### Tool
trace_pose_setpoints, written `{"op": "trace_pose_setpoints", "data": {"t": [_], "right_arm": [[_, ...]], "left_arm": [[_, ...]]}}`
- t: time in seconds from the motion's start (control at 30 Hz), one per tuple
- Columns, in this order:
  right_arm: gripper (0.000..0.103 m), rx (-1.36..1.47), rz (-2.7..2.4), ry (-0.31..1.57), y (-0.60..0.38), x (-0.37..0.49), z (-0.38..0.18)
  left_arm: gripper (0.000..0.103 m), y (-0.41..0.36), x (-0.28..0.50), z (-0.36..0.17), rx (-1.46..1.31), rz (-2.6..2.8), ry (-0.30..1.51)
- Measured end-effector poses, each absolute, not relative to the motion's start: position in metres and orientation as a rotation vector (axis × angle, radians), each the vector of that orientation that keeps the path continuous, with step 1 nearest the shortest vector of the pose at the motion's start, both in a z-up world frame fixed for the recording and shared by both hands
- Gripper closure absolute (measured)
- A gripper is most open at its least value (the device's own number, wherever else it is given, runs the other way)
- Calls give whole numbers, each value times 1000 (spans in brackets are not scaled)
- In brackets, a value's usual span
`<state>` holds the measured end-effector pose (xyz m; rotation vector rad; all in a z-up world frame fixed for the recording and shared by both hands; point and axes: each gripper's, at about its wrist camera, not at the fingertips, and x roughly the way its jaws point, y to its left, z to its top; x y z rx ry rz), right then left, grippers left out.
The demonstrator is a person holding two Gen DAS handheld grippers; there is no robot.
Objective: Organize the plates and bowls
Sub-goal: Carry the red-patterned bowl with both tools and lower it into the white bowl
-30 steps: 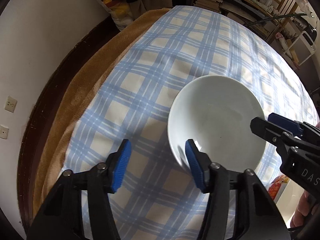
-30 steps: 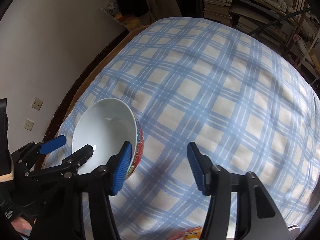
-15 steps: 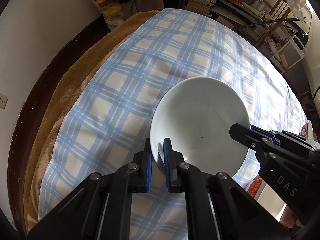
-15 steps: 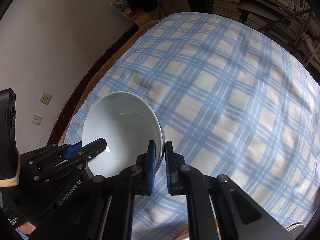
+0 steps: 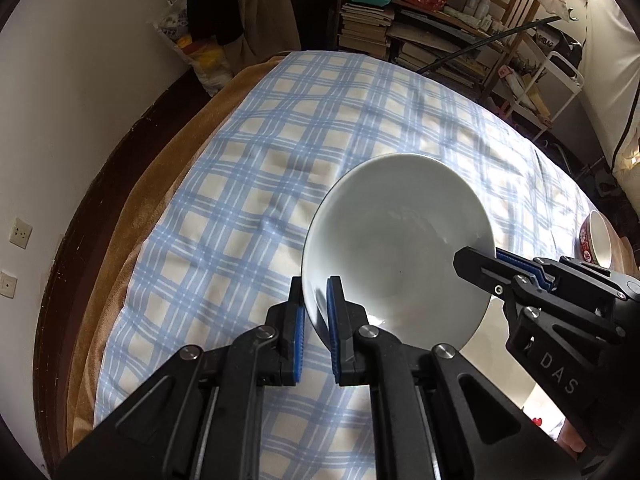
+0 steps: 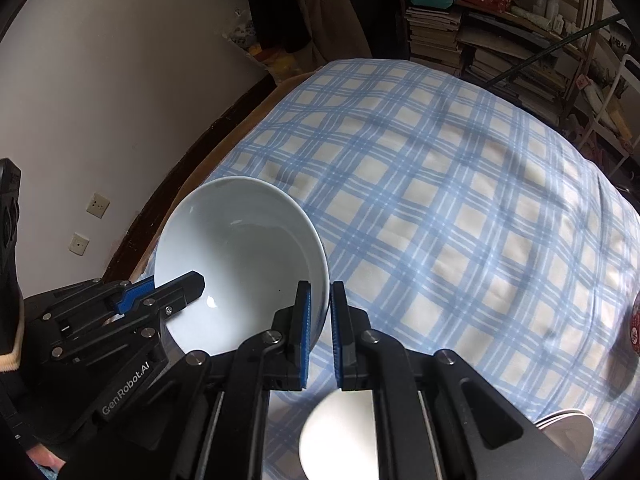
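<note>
Both grippers pinching one white bowl, lifted clear of the checked cloth.

Left gripper (image 5: 314, 310) jaws are clamped on the white bowl (image 5: 400, 248) rim at its 7 o'clock; right gripper (image 6: 320, 320) jaws are clamped on the rim at about 3 o'clock in the left view. Bowl sits tilted between them above the checked cloth (image 5: 260, 168). I judge this is the carry step: I'd keep both hands moving together at equal height, no twisting apart, or the thin rim slips. Red-patterned bowl (image 5: 596, 240) sits at 3 o'clock near the cloth edge, likely the nesting target; white plates (image 6: 568, 428) at 5 o'clock in the right view.
</note>
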<state>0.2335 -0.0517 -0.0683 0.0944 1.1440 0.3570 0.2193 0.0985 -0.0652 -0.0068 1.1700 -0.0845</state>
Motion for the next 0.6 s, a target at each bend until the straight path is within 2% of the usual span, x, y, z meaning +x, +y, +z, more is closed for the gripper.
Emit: {"op": "trace_pose_setpoints", "data": {"t": [0.33,0.6], "right_arm": [[93,176,329,1096,-108,194,-42],[93,203,296,1074,-140,163,-37]], "left_arm": [[92,48,189,-32,39,-144,1128],[92,15,164,-35,96,-174,1151]]}}
